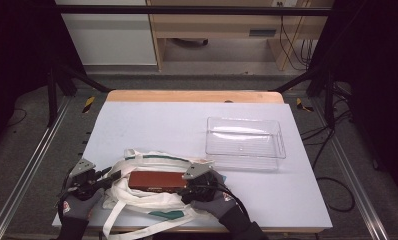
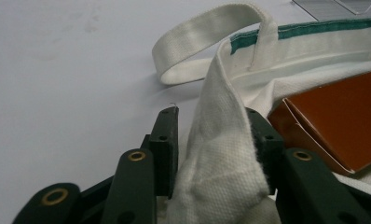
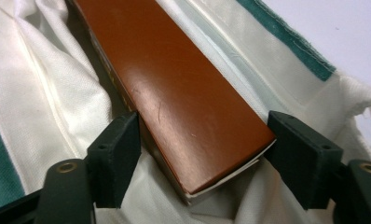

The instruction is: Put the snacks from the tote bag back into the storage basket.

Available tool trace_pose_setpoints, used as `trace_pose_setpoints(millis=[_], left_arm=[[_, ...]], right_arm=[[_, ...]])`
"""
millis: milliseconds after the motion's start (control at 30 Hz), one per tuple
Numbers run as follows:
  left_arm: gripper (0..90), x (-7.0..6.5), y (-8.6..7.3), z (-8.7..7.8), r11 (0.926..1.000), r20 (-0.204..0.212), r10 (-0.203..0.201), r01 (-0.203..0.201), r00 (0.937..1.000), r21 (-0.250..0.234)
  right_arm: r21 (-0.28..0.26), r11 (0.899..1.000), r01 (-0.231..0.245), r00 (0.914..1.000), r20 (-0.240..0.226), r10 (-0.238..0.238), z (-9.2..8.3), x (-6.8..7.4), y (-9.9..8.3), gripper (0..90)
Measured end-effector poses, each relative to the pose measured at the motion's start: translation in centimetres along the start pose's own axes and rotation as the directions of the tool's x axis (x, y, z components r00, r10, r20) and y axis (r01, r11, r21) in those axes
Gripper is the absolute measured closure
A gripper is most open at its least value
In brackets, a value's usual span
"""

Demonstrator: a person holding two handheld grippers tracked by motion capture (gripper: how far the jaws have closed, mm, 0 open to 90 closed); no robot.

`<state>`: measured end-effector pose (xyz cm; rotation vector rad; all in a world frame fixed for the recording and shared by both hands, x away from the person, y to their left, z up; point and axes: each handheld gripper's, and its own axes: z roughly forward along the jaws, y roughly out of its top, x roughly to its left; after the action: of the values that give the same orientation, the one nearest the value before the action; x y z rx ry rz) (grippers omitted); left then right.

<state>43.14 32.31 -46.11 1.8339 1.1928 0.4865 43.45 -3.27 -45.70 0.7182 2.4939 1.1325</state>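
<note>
A white cloth tote bag (image 1: 152,202) with green trim lies crumpled at the table's front left. Inside its open mouth lies a long brown box (image 1: 157,180). My left gripper (image 1: 109,177) is at the bag's left end, shut on a fold of the bag's rim (image 2: 221,154), which stands pinched between the jaws of the left gripper (image 2: 211,119). The box's corner (image 2: 337,121) shows just to the right. My right gripper (image 1: 188,189) is at the box's right end. In the right gripper view the right gripper (image 3: 202,135) has one jaw against each long side of the box (image 3: 174,79).
A clear plastic bin (image 1: 244,145) stands empty right of the bag, toward the back. The pale table top (image 1: 162,120) is bare behind the bag. One bag handle loop (image 2: 197,42) lies flat on the table, and other straps hang over the front edge.
</note>
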Motion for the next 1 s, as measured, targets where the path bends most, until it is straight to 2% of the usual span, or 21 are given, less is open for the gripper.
trace_pose_setpoints(millis=[267,367,433,500,600,733,800,900,933,967,1000], left_arm=[[64.6,0.0,-0.2,0.0,0.9998,-0.008,-0.016,0.016,0.9998,-0.007],[65.0,-0.1,-0.2,0.0,0.9999,-0.018,-0.011,0.011,0.9998,-0.012],[65.0,-0.2,-0.2,0.0,0.9997,-0.024,-0.016,0.016,0.9996,-0.016],[64.9,-0.2,-0.2,0.1,0.9997,-0.025,-0.016,0.015,0.9996,-0.017],[63.9,-0.3,-0.2,0.1,0.9995,-0.026,-0.015,0.015,0.9996,-0.028],[61.5,-0.2,-0.3,0.1,0.9991,-0.025,-0.019,0.018,0.9995,-0.038],[58.1,-0.2,-0.2,0.0,0.9986,-0.022,-0.024,0.023,0.9995,-0.047],[56.2,-0.1,-0.1,-0.2,0.9983,-0.004,-0.020,0.019,0.9998,-0.055],[56.0,-0.1,-0.1,-0.2,0.9983,-0.004,-0.020,0.019,0.9998,-0.055],[55.9,-0.1,0.0,-0.3,0.9983,-0.002,-0.013,0.013,0.9999,-0.056],[55.7,-0.1,0.1,-0.4,0.9983,0.000,-0.013,0.013,0.9999,-0.057]], right_arm=[[0.032,0.999,-0.004,1.0000,0.001,0.004,-1.2,0.5,1.2,33.3],[0.045,0.999,-0.011,0.9999,-0.003,0.011,-1.4,0.7,1.3,34.1],[0.074,0.997,-0.013,0.9999,-0.008,0.013,-1.6,1.1,1.0,35.3],[0.070,0.997,-0.016,0.9999,-0.004,0.016,-1.6,1.2,0.8,35.5],[0.030,0.999,-0.039,0.9992,0.000,0.039,-1.3,1.1,0.0,34.7],[0.020,0.999,-0.034,0.9993,0.016,0.033,-1.0,1.1,-0.4,33.3],[0.021,0.998,-0.056,0.9984,-0.009,0.056,-1.3,1.0,0.0,31.7],[-0.026,0.997,-0.068,0.9976,-0.016,0.067,-1.9,0.8,0.5,30.6],[-0.026,0.997,-0.068,0.9976,-0.016,0.067,-1.9,0.8,0.5,30.6],[-0.060,0.996,-0.073,0.9972,-0.021,0.072,-2.5,0.7,1.0,29.2],[-0.071,0.995,-0.072,0.9974,-0.017,0.071,-2.8,0.7,1.4,29.0]])
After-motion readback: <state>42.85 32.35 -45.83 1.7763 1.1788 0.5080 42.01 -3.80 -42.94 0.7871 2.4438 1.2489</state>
